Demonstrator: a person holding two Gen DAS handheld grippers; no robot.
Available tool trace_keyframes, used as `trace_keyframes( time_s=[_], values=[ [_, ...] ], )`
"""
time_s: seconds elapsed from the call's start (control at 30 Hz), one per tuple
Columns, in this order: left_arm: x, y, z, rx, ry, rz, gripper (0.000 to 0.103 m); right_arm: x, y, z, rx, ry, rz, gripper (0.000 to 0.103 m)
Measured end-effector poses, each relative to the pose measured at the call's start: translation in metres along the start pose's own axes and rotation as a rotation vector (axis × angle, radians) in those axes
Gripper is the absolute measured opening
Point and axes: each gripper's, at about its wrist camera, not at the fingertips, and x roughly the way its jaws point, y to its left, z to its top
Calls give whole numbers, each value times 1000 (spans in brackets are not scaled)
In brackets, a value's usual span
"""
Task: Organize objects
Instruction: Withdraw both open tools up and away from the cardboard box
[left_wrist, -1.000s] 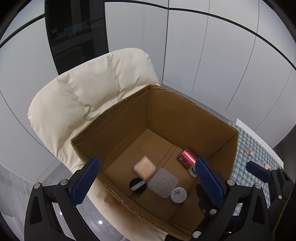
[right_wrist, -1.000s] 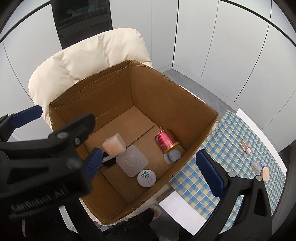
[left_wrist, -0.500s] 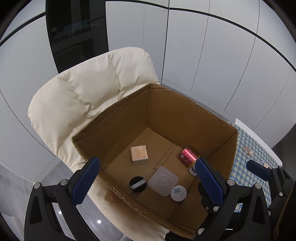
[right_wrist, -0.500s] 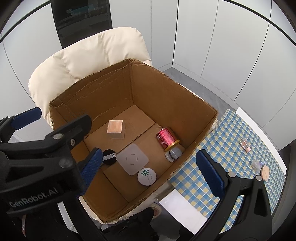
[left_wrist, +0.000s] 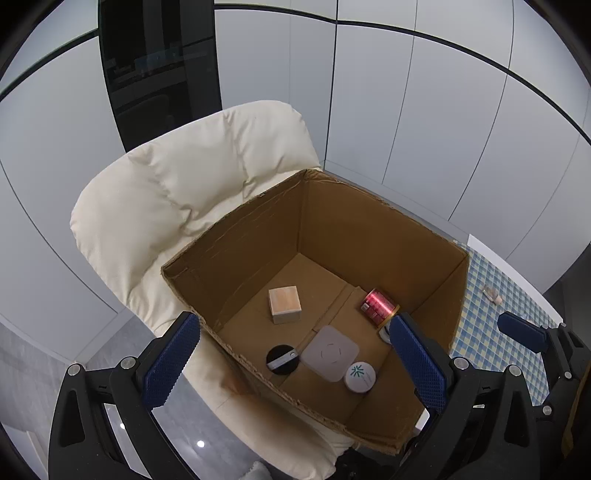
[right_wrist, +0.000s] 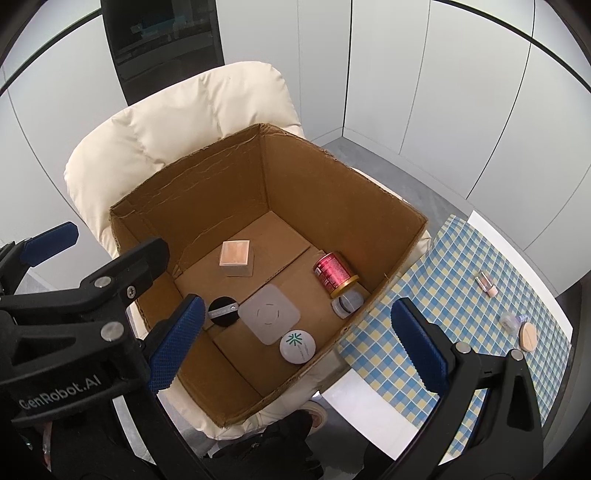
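We are holding the left tool wide apart and empty over the cardboard box, which fills the middle of the frame on a cream chair. We are keeping the right tool wide and empty too. A wooden block is lying on the box floor left of centre, apart from a red can, a white square pad, a black disc and a white round tin. Small items are sitting at far right on the checked tabletop.

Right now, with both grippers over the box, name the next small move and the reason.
Probably swing the right gripper, open and empty, toward the checked cloth: the small bottle and tan disc lie there, outside the cardboard box, where the wooden block already rests.
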Motion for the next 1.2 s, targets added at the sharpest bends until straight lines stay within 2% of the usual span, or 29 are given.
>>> trace_keyframes(
  time_s=[0.53,1.2],
  values=[
    [-39,11,-27,14,-4,6,102,-37,3,-29,33,-3,-7,102],
    [-113,30,-79,21,-24,-14,102,-103,9,-83,55,-32,-40,102]
  ],
)
